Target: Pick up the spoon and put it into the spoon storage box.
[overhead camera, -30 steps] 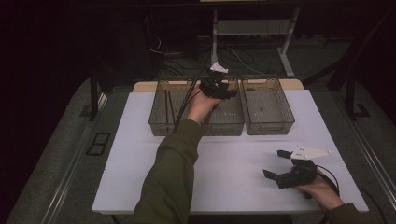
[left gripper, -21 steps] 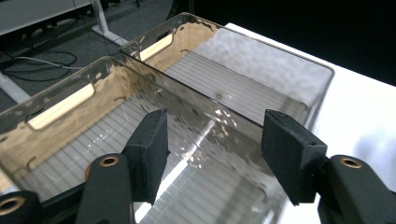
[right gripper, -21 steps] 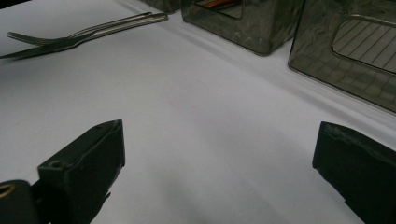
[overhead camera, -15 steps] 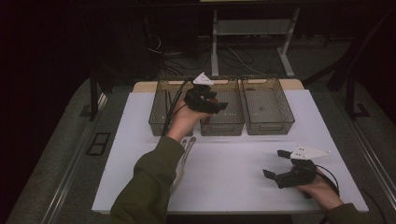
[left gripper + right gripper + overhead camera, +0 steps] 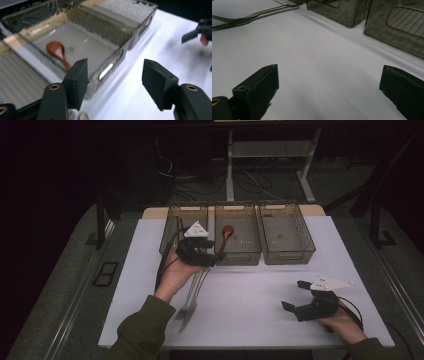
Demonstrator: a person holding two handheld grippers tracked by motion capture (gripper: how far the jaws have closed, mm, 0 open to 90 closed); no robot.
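my left gripper (image 5: 212, 254) hangs over the near rim where the left bin (image 5: 172, 231) meets the middle bin (image 5: 250, 251), its jaws partly apart with nothing between them; they have just been closing a little. the left bin looks empty as far as i can see past the gripper. the middle bin holds a brown wooden spoon (image 5: 225, 234), bowl toward the far end, handle running back toward the near wall. the gripper is close above and beside the handle end, but not touching it.

on the white table (image 5: 250, 295), just near of the left gripper, lie two metal pieces of cutlery (image 5: 191, 297), side by side, handles toward the bins and tips toward me. one is a fork; the other i cannot tell. they lie under my left hand's path.

the left gripper view gives me the spoon (image 5: 58, 53) lying flat on the ribbed floor of the bin, apart from the walls, with the bin's clear wall between my jaws and it. the right bin (image 5: 287, 240) appears empty.

my right gripper (image 5: 295, 296) rests at the near right of the table, jaws wide open and empty. its own view shows bare table between the jaws and the cutlery (image 5: 254, 16) far off.
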